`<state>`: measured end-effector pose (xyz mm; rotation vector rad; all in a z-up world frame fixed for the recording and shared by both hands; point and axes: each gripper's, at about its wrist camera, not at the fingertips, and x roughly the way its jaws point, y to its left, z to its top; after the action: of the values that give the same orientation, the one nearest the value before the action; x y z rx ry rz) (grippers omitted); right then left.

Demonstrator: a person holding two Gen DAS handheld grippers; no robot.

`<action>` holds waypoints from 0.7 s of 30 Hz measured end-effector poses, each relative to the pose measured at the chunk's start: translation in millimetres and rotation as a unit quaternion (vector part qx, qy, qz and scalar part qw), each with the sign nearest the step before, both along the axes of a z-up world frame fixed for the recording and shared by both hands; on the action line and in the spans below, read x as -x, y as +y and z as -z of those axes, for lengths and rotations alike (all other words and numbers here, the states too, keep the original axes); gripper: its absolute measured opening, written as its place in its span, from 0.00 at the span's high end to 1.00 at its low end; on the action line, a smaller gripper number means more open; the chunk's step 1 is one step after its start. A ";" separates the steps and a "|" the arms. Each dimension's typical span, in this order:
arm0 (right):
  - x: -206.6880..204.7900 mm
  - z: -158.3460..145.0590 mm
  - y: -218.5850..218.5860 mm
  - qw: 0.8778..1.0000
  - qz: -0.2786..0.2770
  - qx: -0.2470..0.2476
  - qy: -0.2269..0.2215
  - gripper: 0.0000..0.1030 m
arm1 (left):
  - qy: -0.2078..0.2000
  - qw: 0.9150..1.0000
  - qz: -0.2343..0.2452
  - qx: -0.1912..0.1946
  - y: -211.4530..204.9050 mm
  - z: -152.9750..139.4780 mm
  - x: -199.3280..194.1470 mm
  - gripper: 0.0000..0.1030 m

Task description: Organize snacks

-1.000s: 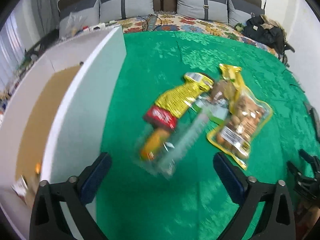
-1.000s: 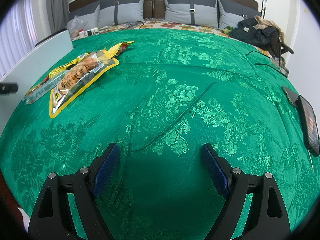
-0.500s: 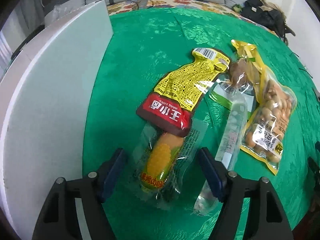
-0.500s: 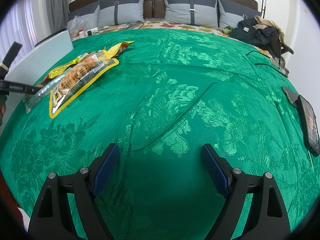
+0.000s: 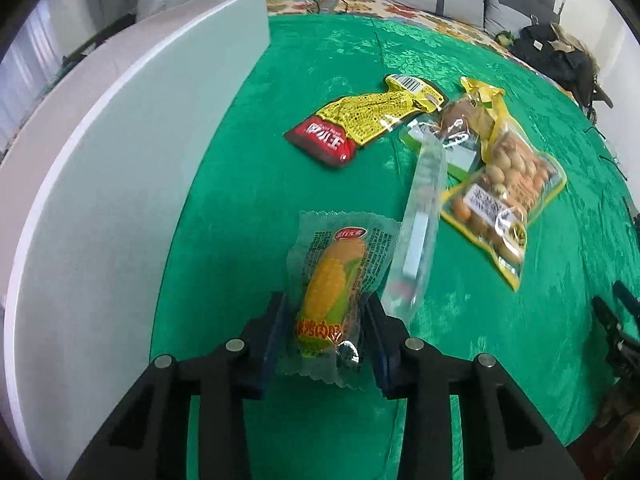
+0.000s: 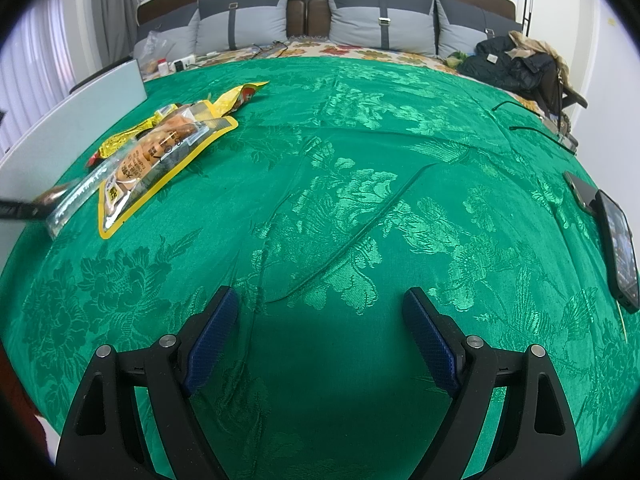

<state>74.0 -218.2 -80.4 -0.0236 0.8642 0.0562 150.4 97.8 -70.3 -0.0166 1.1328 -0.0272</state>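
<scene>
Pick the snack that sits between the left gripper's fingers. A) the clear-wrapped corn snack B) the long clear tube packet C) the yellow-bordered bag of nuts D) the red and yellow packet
A. In the left wrist view the left gripper has its jaws closing around the corn snack, one blue pad on each side of its wrapper, while the other packets lie apart on the green cloth.

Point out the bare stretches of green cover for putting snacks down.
Bare: the strip between the white box wall and the corn packet, and the wide stretch ahead of the right gripper, short of the phone. Crowded: the snack pile around the nut bag.
</scene>
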 end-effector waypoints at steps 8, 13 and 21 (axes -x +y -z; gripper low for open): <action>0.1 -0.3 -0.2 1.000 0.000 0.000 0.000 0.15 | -0.013 0.999 0.032 0.013 -15.9 5.2 -3.8 0.63; 0.1 -0.1 -0.3 1.000 0.000 0.000 0.000 0.15 | -0.017 0.998 0.059 0.021 -42.7 3.7 17.4 0.63; 0.1 -0.3 -0.4 1.000 0.000 0.000 0.000 0.15 | -0.041 0.999 0.025 -0.004 -37.9 -1.0 37.0 0.63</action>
<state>73.9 -218.6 -80.1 -0.0236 0.8644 0.0566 113.4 59.9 -69.3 0.0200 1.0516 -0.0685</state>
